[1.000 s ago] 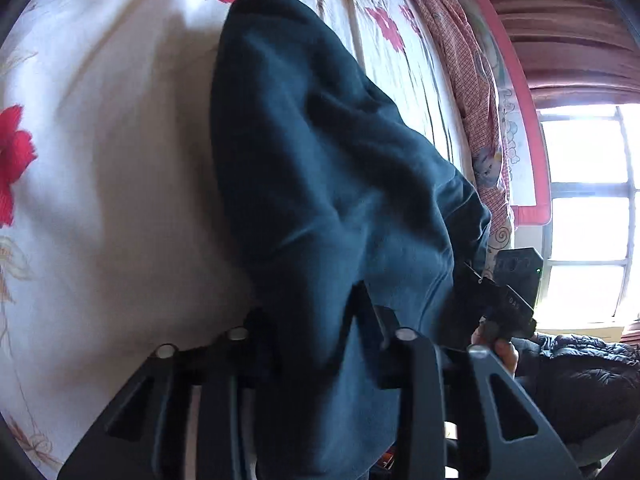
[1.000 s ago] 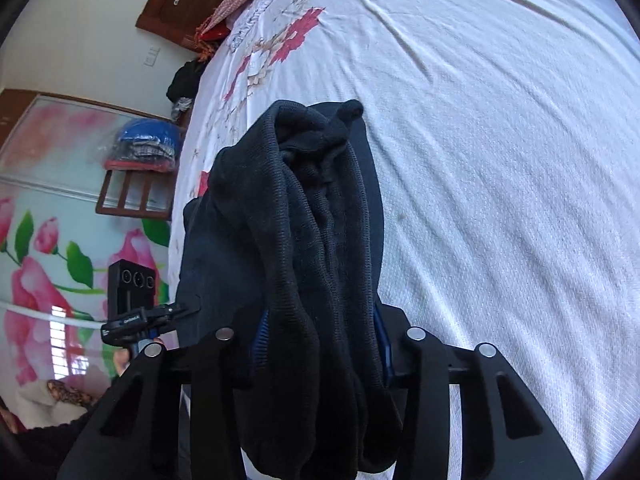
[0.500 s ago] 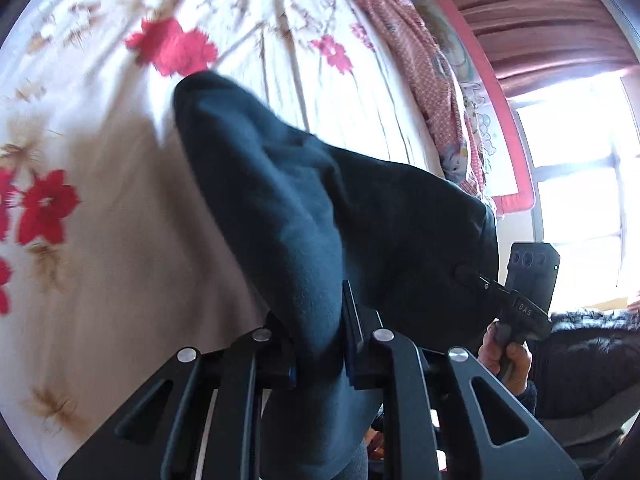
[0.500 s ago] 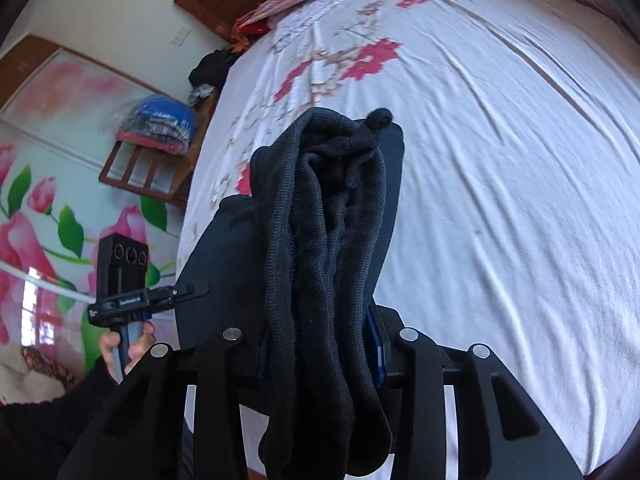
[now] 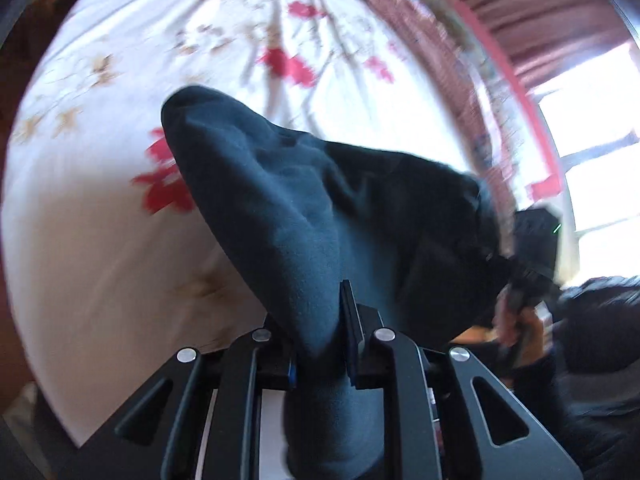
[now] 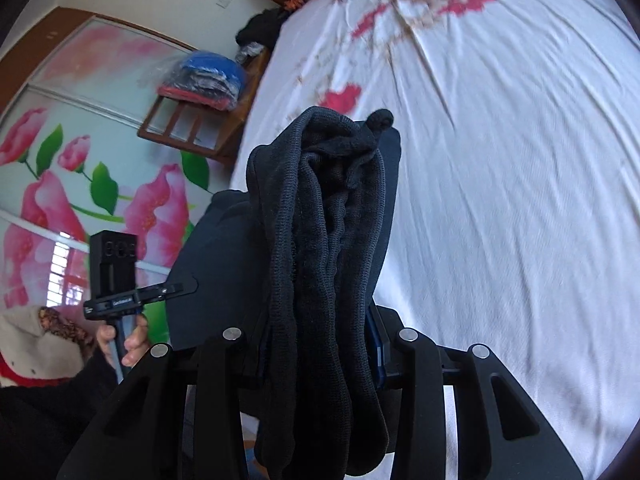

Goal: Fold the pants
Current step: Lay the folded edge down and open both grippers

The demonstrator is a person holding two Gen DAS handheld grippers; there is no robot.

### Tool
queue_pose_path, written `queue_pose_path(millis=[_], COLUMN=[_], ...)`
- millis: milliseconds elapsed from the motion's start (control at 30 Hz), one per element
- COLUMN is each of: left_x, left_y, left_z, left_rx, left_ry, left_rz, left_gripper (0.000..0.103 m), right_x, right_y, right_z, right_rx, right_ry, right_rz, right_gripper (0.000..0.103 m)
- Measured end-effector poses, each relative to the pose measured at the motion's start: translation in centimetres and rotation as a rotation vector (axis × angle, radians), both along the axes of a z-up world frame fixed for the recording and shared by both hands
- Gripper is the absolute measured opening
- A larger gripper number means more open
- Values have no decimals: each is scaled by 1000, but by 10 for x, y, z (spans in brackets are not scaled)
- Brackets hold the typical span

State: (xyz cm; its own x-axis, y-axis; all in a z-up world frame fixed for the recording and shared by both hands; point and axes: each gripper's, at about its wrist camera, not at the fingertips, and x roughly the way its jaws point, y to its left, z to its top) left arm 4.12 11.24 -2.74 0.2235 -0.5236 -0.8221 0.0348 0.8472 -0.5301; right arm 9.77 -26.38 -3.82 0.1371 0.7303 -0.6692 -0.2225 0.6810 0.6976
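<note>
Bedroom scene: white bedsheet (image 5: 100, 240) with red flower print fills both views, red-checked blanket (image 5: 452, 80) along its far edge in the left wrist view, bright window (image 5: 592, 152) with dark red curtains (image 5: 540, 12) beyond it. Right wrist view shows a wall with a big pink flower mural (image 6: 60, 184), a wooden rack (image 6: 192, 128) carrying a bagged bundle of clothes (image 6: 204, 80), and a dark heap (image 6: 260, 28) at the bed's corner.

Left gripper (image 5: 320, 344) is clamped on the pants (image 5: 304, 208): dark teal fabric is pinched between the fingers (image 5: 354, 344), bunches below them and rises forward into a rounded peak, lifted off the sheet. From there the cloth spans right toward the right gripper (image 5: 520, 276), which is blurred here, with the person's hand (image 5: 516, 328) on its handle.

Right gripper (image 6: 320, 344) is likewise closed on the pants (image 6: 324, 240): a thick gathered bundle of ribbed knit edge and several layers stands upright between its fingers and hangs down past them. A flatter panel of the same garment stretches left to the left gripper (image 6: 180, 290), whose fingers grip its edge; the person's left hand (image 6: 124, 340) holds that handle.

Pants are held up between both grippers, above the bed.
</note>
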Motion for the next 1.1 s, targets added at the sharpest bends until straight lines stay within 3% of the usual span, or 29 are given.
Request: queue_pose_path(millis=[67,100,200,267,300,333,367,400,467,500,600,733,833,1000,1100], left_x=[-8,-15,-31,-40,-47,-49,-52,-61,-74,-80,-99,-120,-153,-198,-204], left_y=[-5,0,15,29,35,37,37,32,11,2,-29,-55,-60,-61,-69], left_z=[-24,-39,-35,-18,-2,10,23,43,73,82,109,127,133,102,73], left_rx=[103,112,245,315,413,440,465,547,615,625,691,660,613,440,446], left_ry=[39,57,-8,-71,-119,-155,-204,-268,-376,-409,-475,-495,-509,-456,-408], left_rz=[5,31,113,197,254,267,288,346,380,382,367,321,367,409,391], left_gripper=[21,28,38,41,50,55,62,82,97,97,101,101,101,101,101], right_x=[-2,-3,-10,-15,-17,-22,-24,-28,-43,-51,-76,-119,-149,-200,-210], right_y=[5,5,-17,-30,-33,-35,-34,-34,-29,-26,-4,25,52,88,102], right_z=[-36,-44,-51,-36,-27,-11,-1,10,41,50,77,90,94,87,70], right_rx=[-94,-138,-88,-121,-166,-238,-274,-326,-388,-400,-447,-450,-501,-579,-648], right_ry=[74,79,99,71,49,-1,-25,-50,-117,-148,-217,-265,-318,-455,-465], right_rz=[-12,-24,-113,-159,-172,-189,-198,-227,-292,-300,-337,-357,-318,-271,-248], right_gripper=[42,56,65,68,68,68,68,68,70,79,87,87,87,87,87])
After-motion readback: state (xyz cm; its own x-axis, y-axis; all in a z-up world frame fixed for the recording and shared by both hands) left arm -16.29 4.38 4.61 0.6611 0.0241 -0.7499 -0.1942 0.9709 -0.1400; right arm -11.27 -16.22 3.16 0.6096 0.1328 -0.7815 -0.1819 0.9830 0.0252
